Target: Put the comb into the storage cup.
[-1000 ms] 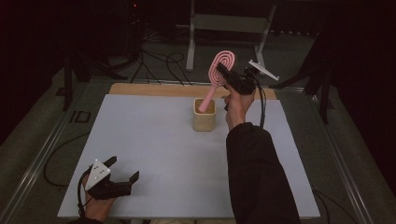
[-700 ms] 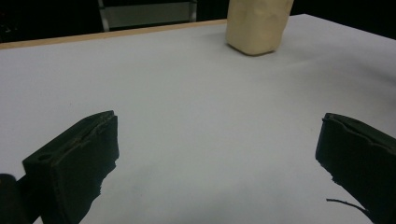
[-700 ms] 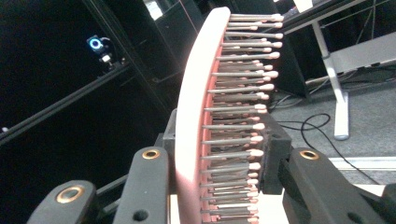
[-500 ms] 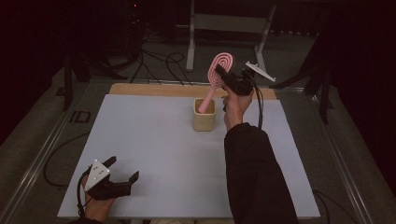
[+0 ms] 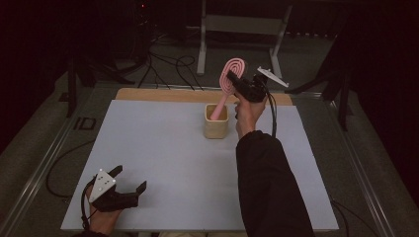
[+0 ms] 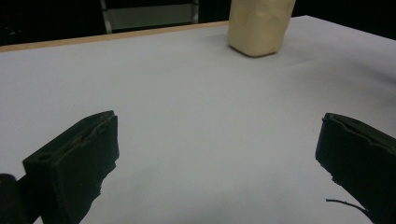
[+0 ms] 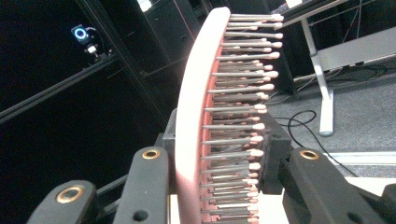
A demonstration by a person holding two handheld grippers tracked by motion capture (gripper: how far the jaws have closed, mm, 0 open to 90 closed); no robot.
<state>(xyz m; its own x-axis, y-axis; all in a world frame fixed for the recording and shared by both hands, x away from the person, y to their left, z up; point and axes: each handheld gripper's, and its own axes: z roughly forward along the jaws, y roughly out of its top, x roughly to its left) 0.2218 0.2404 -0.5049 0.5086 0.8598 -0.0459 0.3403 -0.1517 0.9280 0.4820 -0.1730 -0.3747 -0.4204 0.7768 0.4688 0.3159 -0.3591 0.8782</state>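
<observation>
Nearest to you, your left gripper [image 5: 129, 186] rests low at the near left corner of the white worktop [image 5: 148, 148], jaws spread wide with nothing between them; in the left gripper view there is bare worktop between the two black pads, and the beige cup [image 6: 259, 25] stands well ahead. Farther out, your right forearm in its dark sleeve [image 5: 269, 187] reaches up the right side of the worktop. Near the far edge the beige cup [image 5: 216, 121] stands upright, and the pink hairbrush [image 5: 228, 84] leans in it, handle down inside, head tilted up and to the right. Your right gripper [image 5: 236, 81] is clamped on that brush head; the right gripper view shows the bristles [image 7: 243, 116] pointing right between the jaws.
</observation>
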